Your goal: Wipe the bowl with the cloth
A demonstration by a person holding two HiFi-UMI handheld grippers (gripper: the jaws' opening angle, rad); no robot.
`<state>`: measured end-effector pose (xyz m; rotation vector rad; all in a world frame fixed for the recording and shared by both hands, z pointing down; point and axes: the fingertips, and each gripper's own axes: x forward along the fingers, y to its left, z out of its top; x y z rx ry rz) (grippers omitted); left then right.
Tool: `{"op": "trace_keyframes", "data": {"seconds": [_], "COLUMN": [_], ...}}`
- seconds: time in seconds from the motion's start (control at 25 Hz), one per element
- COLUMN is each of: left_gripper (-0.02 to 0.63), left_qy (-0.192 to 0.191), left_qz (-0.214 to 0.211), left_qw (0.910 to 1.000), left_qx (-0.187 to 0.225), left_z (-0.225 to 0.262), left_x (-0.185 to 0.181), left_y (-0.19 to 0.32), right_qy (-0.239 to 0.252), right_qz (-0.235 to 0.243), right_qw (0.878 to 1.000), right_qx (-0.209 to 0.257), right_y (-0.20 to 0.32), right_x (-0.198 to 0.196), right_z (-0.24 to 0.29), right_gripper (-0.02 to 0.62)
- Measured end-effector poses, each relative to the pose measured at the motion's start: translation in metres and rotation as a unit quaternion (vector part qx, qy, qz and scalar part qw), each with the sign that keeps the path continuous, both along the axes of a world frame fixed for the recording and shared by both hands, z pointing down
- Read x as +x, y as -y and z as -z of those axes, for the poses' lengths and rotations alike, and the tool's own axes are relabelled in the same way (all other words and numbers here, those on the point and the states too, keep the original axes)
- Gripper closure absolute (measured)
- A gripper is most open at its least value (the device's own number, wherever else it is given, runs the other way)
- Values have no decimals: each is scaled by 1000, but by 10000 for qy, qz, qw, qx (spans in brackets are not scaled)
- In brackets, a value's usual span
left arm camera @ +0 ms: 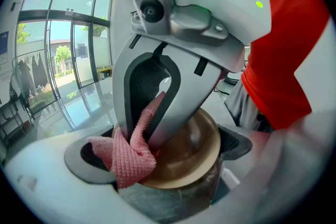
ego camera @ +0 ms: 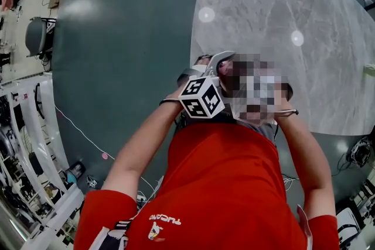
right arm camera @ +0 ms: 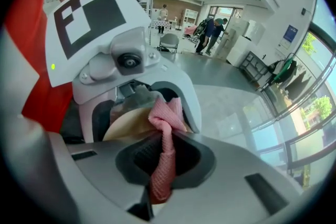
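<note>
In the left gripper view a bowl [left arm camera: 194, 149], tan inside and grey outside, sits tilted between the pads of my left gripper [left arm camera: 164, 150], which is shut on it. My right gripper [left arm camera: 137, 136] reaches into the bowl from above, shut on a pink cloth [left arm camera: 128, 160] that is bunched against the bowl's inner rim. The right gripper view shows the same cloth [right arm camera: 164, 165] pinched in my right gripper [right arm camera: 164, 160]. Its upper end lies on the bowl [right arm camera: 128, 126], held by the left gripper [right arm camera: 144, 113] just ahead. In the head view only a marker cube [ego camera: 202, 96] shows clearly.
A person in a red shirt [ego camera: 222, 184] holds both grippers close to the chest. Below lie a dark green floor [ego camera: 117, 67] and a pale round area [ego camera: 281, 38]. Glass doors [left arm camera: 63, 60] stand behind, and shelving with gear [ego camera: 29, 126] lines one side.
</note>
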<state>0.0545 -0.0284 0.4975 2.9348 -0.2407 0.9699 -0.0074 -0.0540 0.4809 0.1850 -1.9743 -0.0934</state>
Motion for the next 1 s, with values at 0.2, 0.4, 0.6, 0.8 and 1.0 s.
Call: {"op": "trace_keyframes", "data": {"seconds": [0.2,0.4,0.6,0.8,1.0], "left_gripper": [20,20,21,21,21], "left_qy": [10,13,20,26,29], "left_qz": [-11,-12,10,27,44], "left_qw": [10000,10000,10000,10000,10000], "left_qx": [23,32,42,44,35], "left_z": [0,0,-4,-3,-2], "left_x": [0,3,1,3,3], "left_y": [0,-1,-3,-1,2], "right_qy": [-396,-926,-1282,-1373,-1269], "right_qz": [-151,-273,-333,-289,-239], "right_qw": [9989,9952,9909,9858,9793], "right_qx": [217,175,-221,-921,-1558], "right_y": [7,6,-1,-17,-30], "right_x": [11,28,39,45,43], "right_z": [1,1,-5,-6,-6], "right_gripper": [569,569,569,569,569]}}
